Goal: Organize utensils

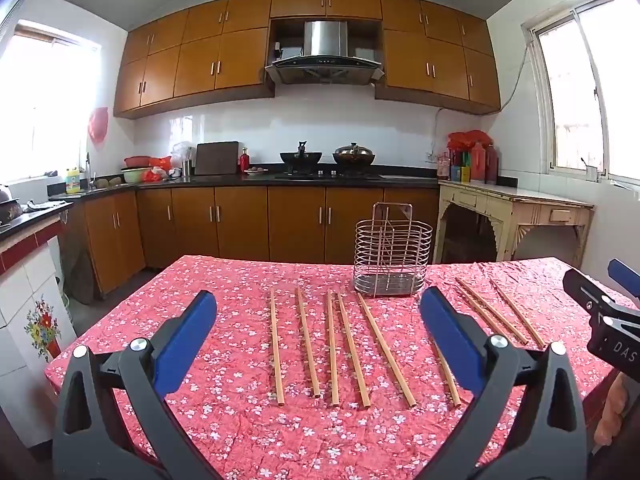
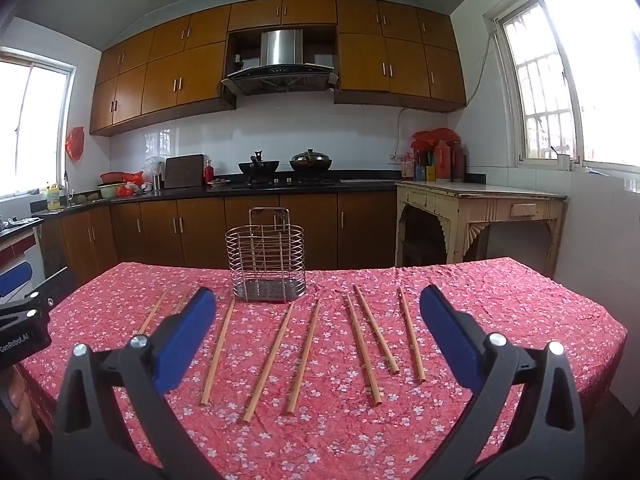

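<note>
Several wooden chopsticks [image 1: 308, 342] lie side by side on a table with a red flowered cloth [image 1: 224, 412]; they also show in the right wrist view [image 2: 270, 360]. A wire utensil holder [image 1: 392, 258] stands upright and empty behind them, seen too in the right wrist view [image 2: 266, 258]. My left gripper [image 1: 318, 320] is open and empty, held above the near part of the table. My right gripper [image 2: 318, 316] is open and empty, to the right of the left one. One chopstick [image 1: 448, 374] lies partly hidden behind the left gripper's right finger.
The table's far edge faces brown kitchen cabinets [image 1: 240, 224] and a black counter with a stove and two pots [image 1: 328, 158]. A cream side table [image 2: 480, 216] stands at the right wall. The right gripper's body [image 1: 608, 316] shows at the left view's right edge.
</note>
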`<state>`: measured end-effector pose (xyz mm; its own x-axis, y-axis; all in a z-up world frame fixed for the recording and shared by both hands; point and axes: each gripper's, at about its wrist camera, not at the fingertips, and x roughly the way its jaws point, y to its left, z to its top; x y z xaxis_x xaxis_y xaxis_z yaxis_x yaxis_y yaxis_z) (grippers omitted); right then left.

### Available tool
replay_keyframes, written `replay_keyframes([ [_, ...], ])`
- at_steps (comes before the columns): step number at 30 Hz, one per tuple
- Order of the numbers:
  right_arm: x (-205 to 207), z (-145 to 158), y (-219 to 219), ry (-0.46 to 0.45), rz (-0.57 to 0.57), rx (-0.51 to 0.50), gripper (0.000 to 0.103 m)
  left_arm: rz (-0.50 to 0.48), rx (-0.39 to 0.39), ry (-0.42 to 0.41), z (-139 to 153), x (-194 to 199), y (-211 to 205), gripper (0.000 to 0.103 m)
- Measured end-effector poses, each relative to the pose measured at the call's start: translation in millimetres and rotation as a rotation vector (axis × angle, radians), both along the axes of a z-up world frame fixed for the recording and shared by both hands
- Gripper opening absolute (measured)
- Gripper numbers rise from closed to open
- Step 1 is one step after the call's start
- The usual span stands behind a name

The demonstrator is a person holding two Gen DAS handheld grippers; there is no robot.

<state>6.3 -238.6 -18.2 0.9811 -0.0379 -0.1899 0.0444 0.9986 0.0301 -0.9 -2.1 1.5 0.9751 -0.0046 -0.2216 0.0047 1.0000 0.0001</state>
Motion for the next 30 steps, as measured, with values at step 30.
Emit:
replay_keyframes([
  [30, 0.9, -0.6, 0.7, 0.002, 0.0, 0.003, 0.099, 0.001, -0.005, 0.0, 1.2, 1.2, -1.1, 0.101],
])
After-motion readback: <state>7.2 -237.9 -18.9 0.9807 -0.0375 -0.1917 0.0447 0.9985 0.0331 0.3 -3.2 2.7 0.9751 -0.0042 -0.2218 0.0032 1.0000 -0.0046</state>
